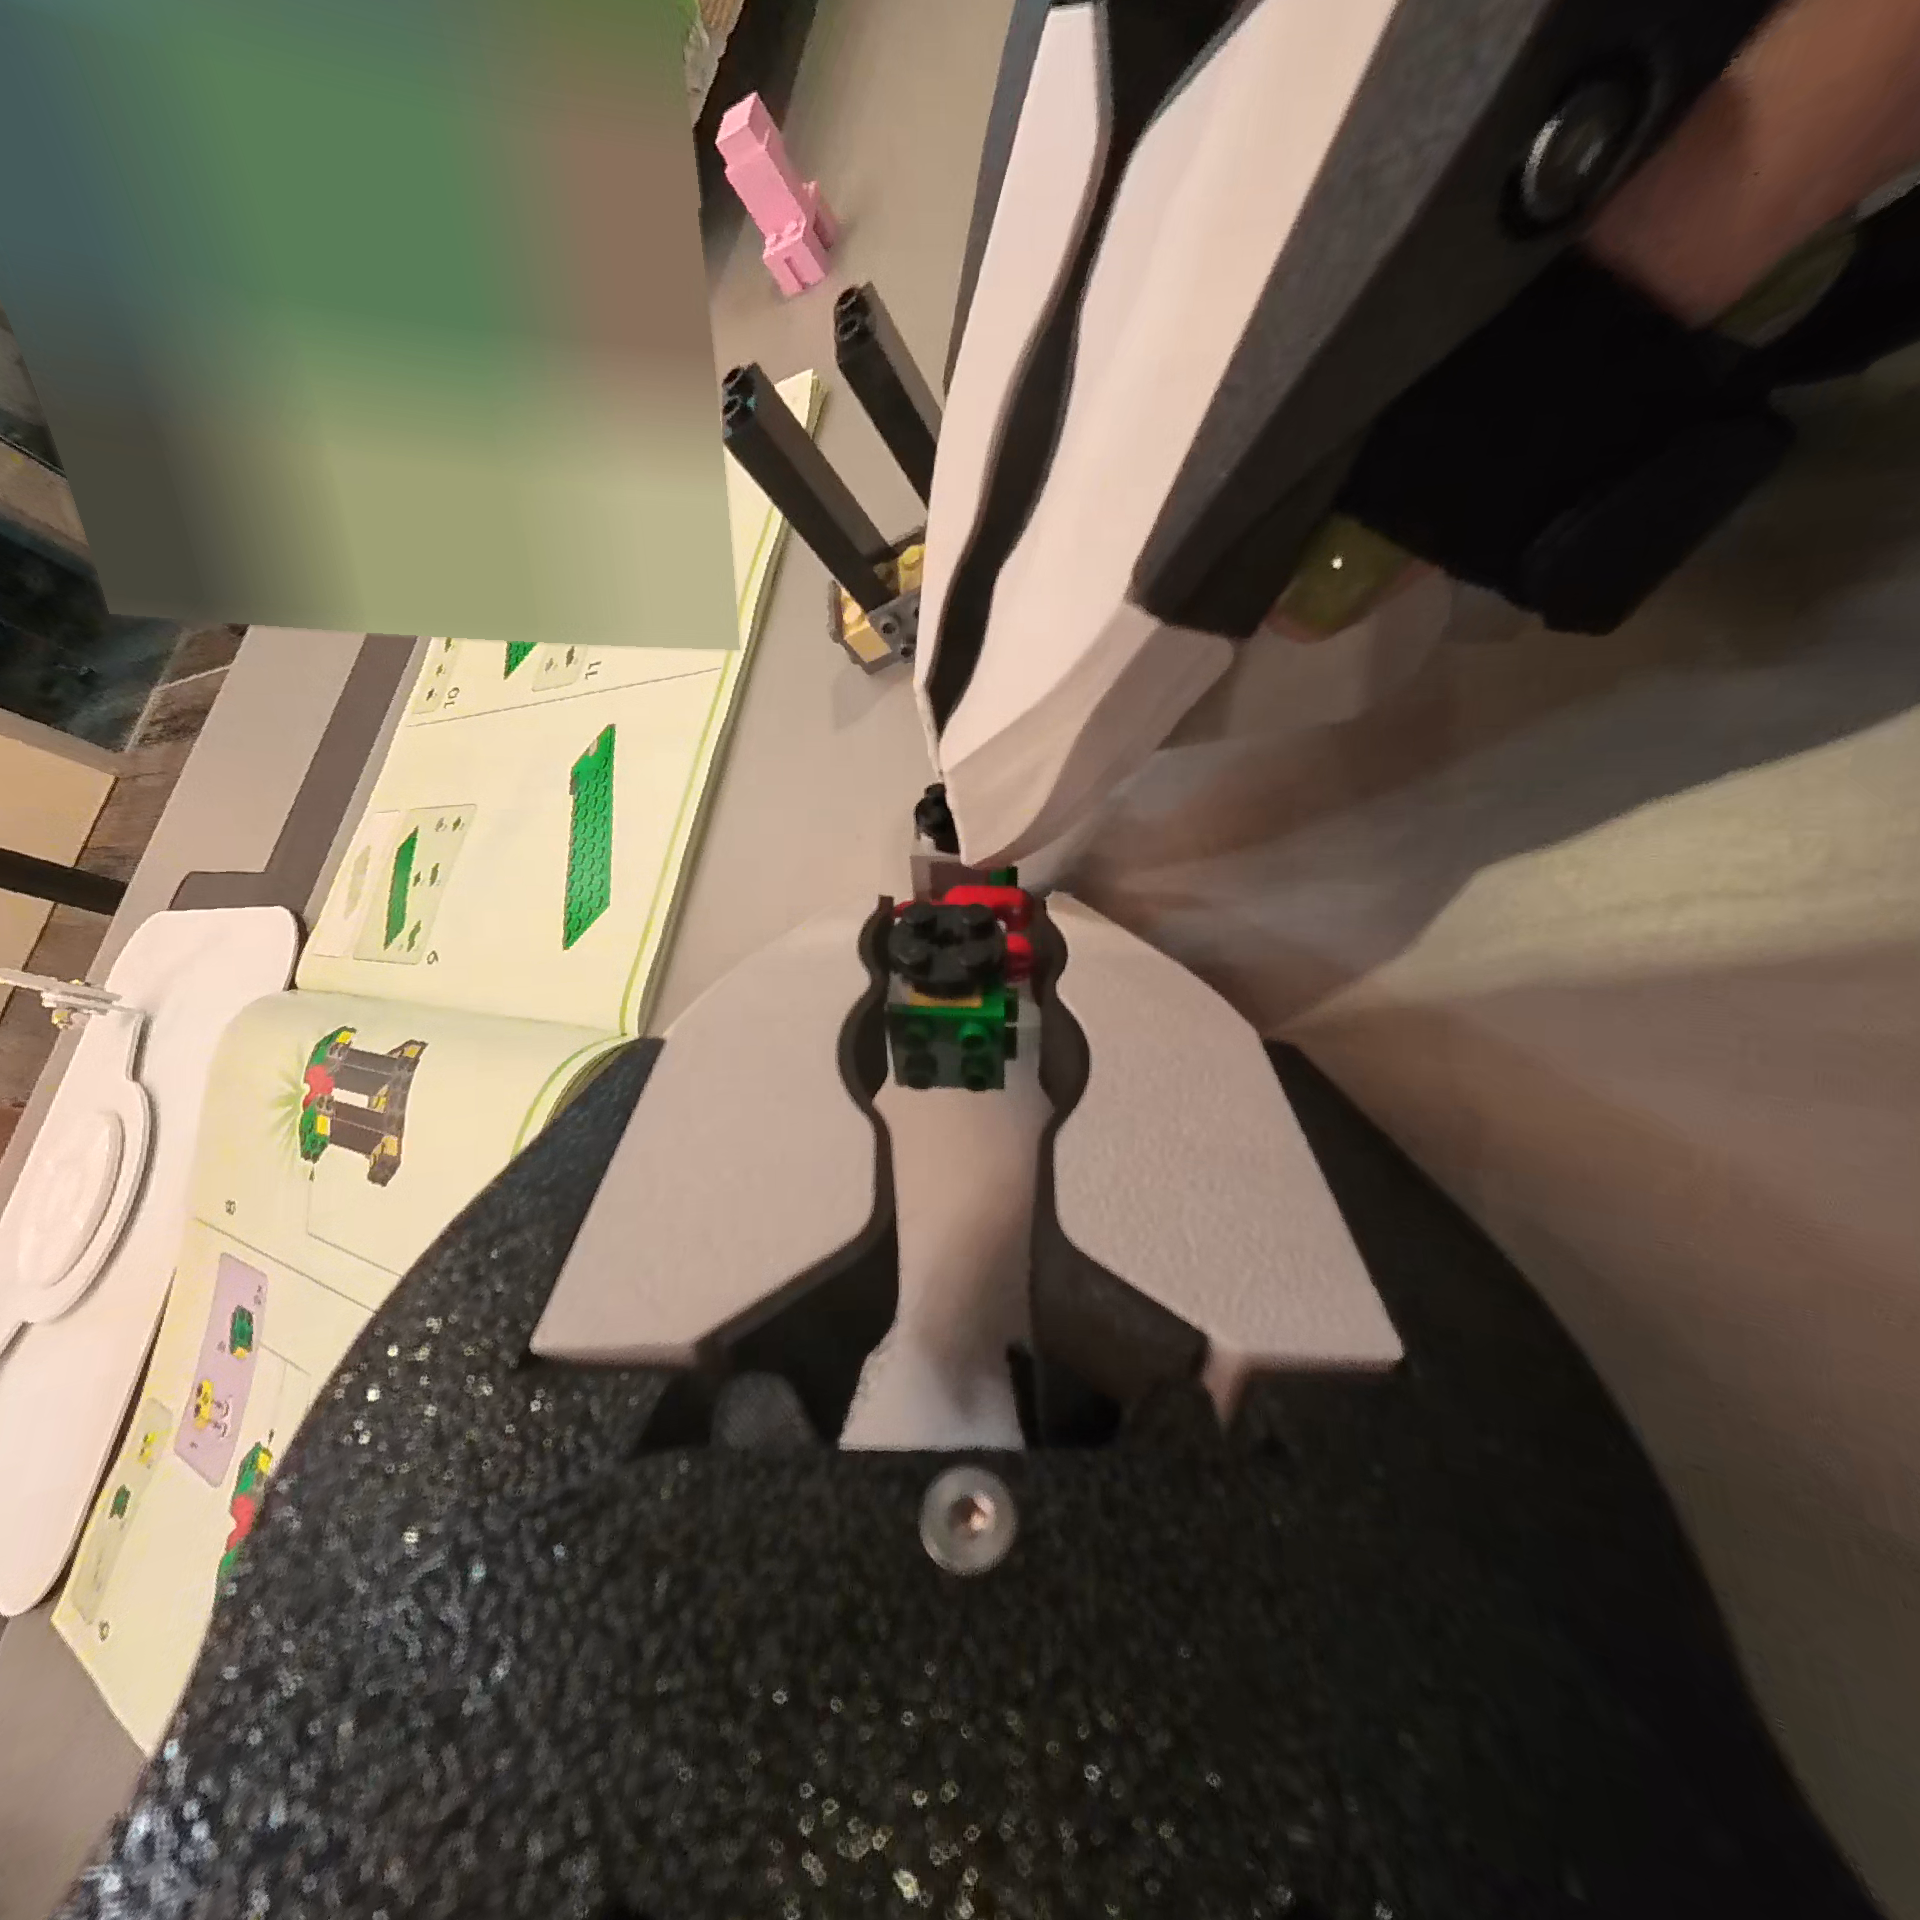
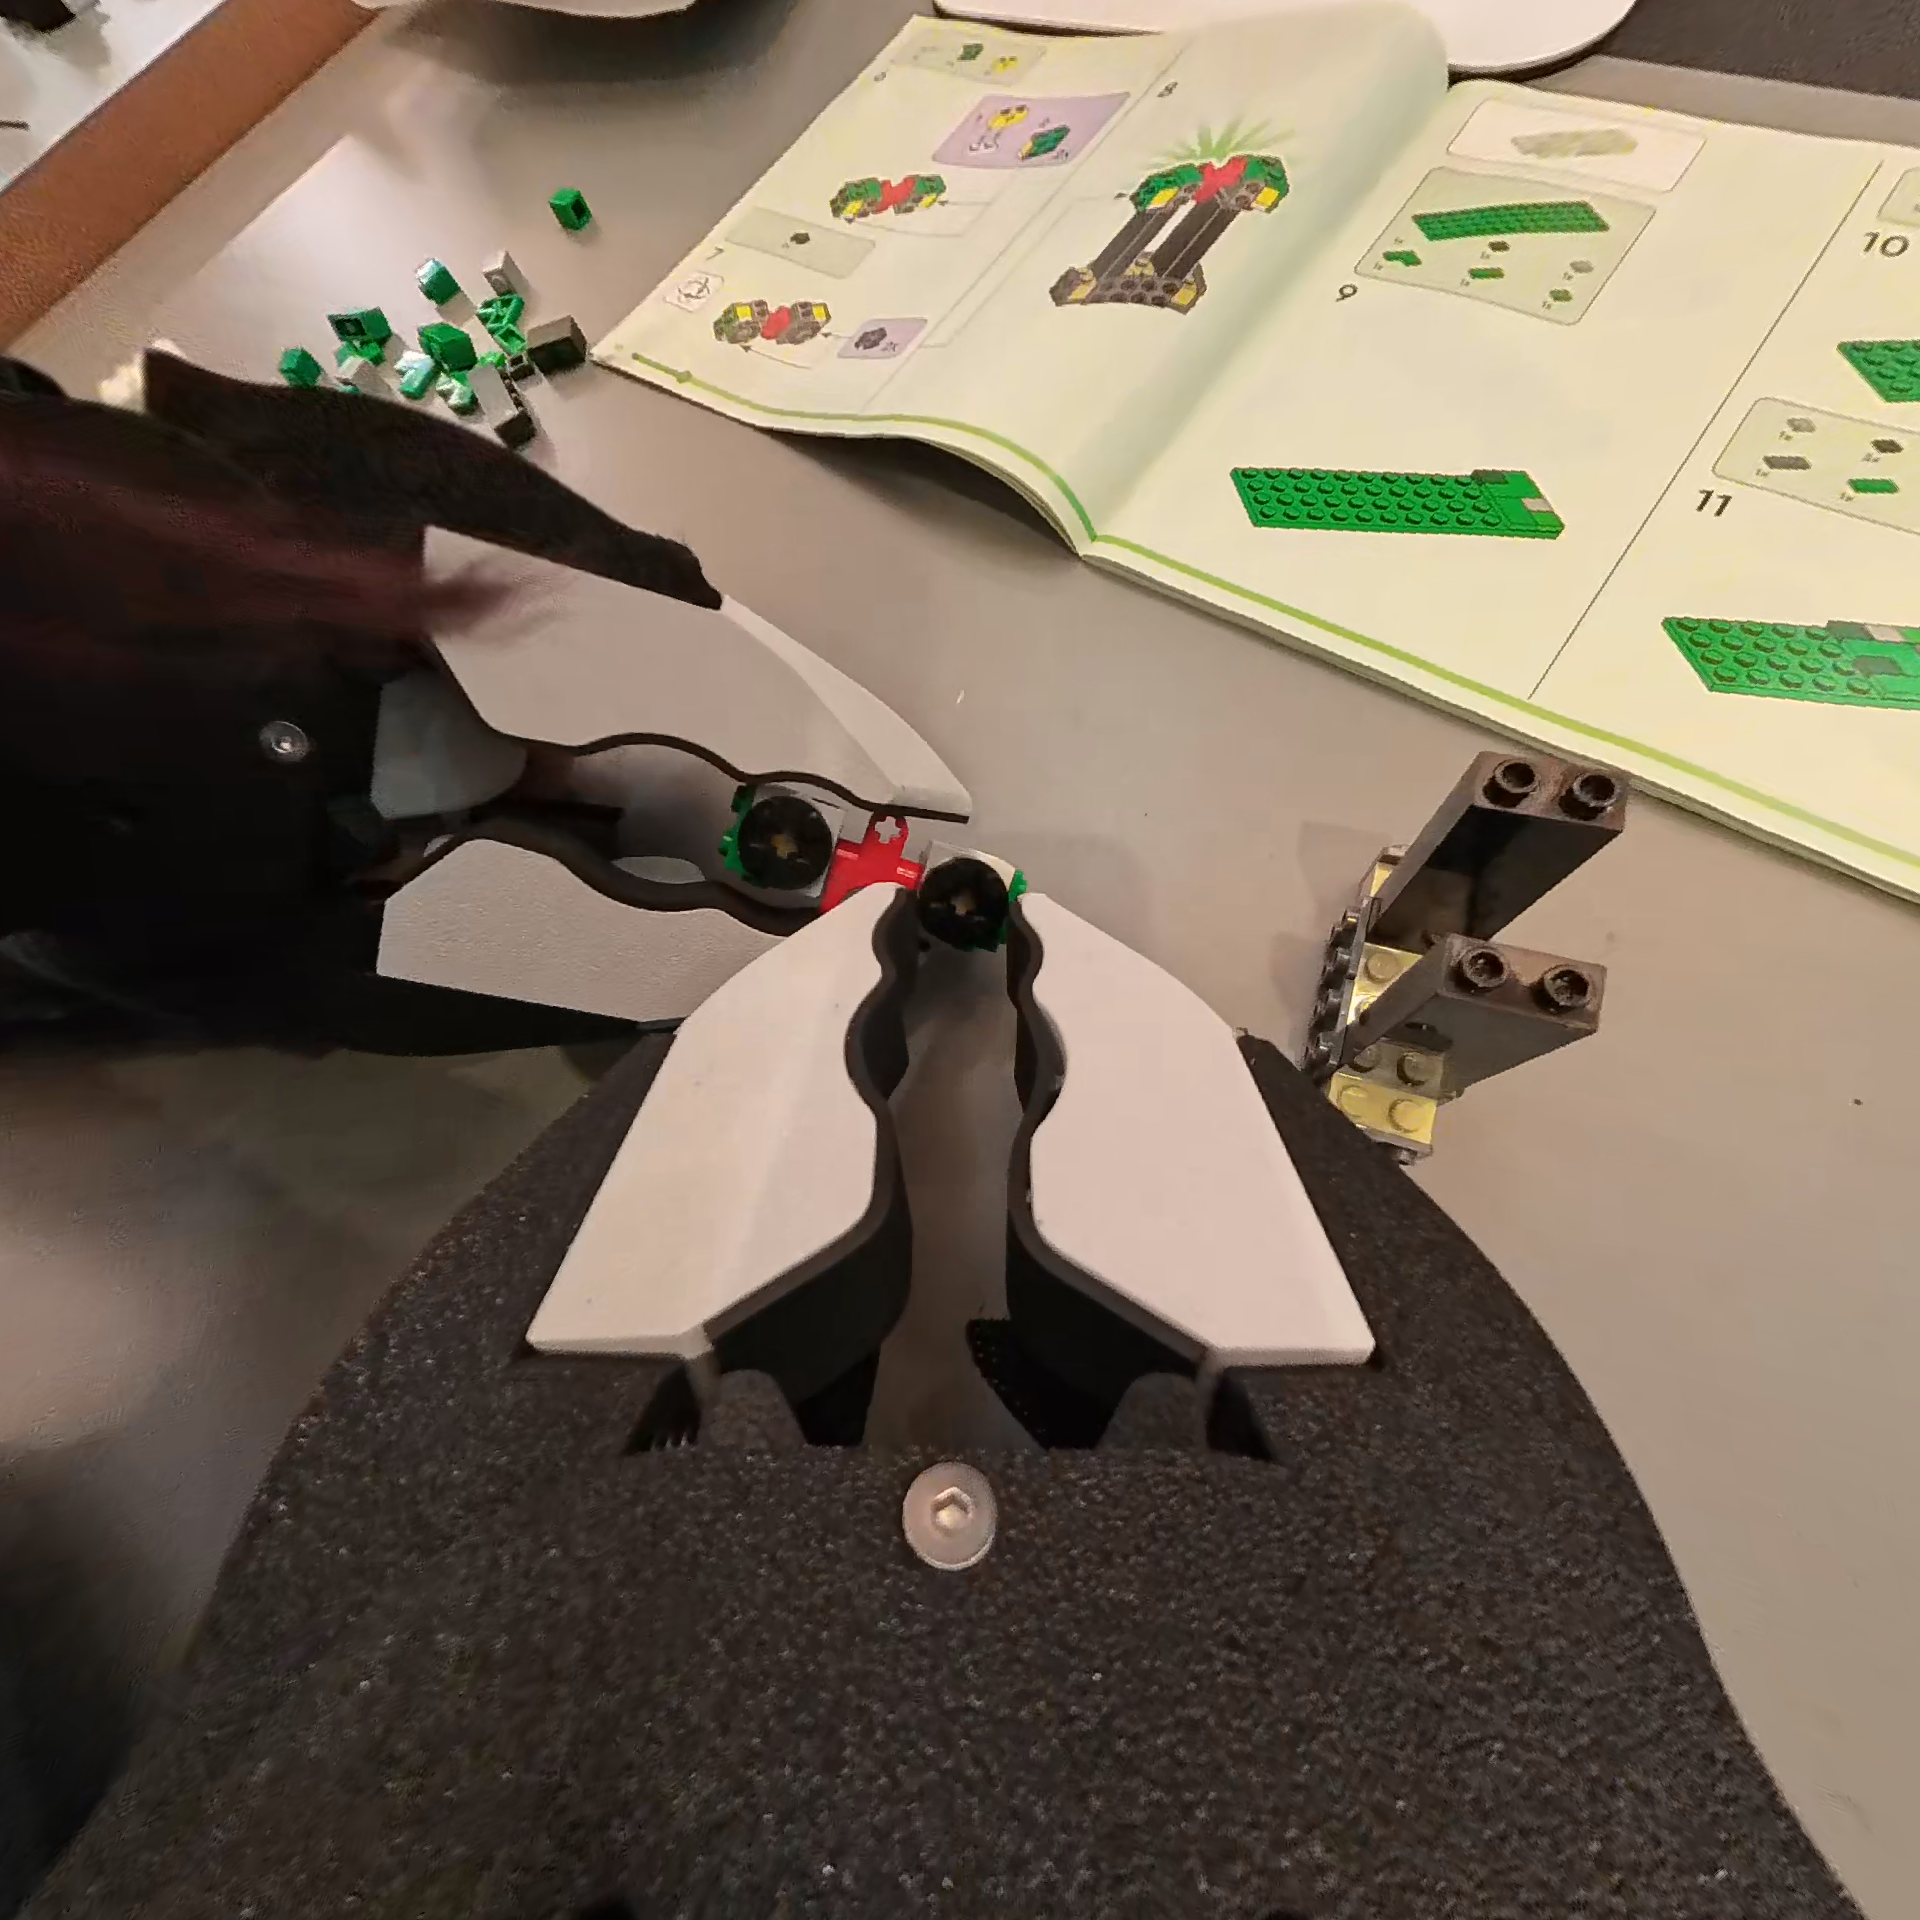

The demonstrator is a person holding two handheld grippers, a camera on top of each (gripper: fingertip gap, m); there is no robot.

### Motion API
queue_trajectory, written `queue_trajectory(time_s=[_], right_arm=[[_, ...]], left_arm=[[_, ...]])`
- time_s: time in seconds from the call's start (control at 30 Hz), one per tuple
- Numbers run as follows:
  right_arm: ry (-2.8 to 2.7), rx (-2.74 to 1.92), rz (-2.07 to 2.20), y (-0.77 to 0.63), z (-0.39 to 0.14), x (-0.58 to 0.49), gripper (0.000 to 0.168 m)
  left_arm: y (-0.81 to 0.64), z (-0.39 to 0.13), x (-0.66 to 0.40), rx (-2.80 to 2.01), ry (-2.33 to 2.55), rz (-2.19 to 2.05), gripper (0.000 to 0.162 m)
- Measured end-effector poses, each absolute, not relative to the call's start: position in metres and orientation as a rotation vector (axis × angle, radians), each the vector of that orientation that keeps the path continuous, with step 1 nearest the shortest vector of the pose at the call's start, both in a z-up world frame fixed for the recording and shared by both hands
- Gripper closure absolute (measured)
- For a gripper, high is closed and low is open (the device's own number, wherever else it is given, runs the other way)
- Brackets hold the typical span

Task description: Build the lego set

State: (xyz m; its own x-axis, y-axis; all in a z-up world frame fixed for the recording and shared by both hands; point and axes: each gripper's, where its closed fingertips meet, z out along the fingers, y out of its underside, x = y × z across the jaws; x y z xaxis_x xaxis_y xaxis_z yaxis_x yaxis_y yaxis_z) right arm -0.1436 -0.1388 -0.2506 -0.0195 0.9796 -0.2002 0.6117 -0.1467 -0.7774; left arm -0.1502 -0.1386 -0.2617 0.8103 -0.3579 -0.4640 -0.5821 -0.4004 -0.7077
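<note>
Right tongs, nearest the right wrist camera: white fingers with dark wavy liners, closed on one end of a small brick assembly, gripping the block that carries a black round stud plate and green trim. Left tongs, entering from the left of this view, closed on the opposite end of the same assembly, at a second black round plate set on grey and green bricks; a red connector joins the two ends. The assembly is held between the two tongs above the grey table.

On the table, right of the tongs: a partial frame of black pillars on tan and grey plates, lying tilted. Far side: an open instruction booklet with green-toned pages. Far left: a scatter of loose green and grey bricks.

Left wrist view: left tongs clamped on the assembly; right tongs meeting it from the far side; a pink brick figure farther off.
</note>
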Motion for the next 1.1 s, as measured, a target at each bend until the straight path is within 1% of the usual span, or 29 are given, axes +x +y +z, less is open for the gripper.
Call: queue_trajectory(time_s=[0.43,0.47,0.53,0.77,1.1], right_arm=[[-1.659,-1.8,1.137,-0.142,-0.249,-0.141,0.153],[-1.663,-1.805,1.152,-0.143,-0.25,-0.14,0.153],[-1.668,-1.808,1.167,-0.144,-0.25,-0.14,0.153],[-1.689,-1.792,1.236,-0.149,-0.246,-0.138,0.153],[-1.706,-1.794,1.269,-0.152,-0.247,-0.138,0.153]], left_arm=[[-0.139,-0.258,-0.146,-1.985,0.701,0.281,0.135],[-0.139,-0.257,-0.146,-1.984,0.695,0.281,0.13],[-0.139,-0.257,-0.146,-1.984,0.697,0.283,0.128],[-0.14,-0.259,-0.142,-1.992,0.711,0.235,0.135],[-0.142,-0.26,-0.141,-1.967,0.788,0.308,0.139]])
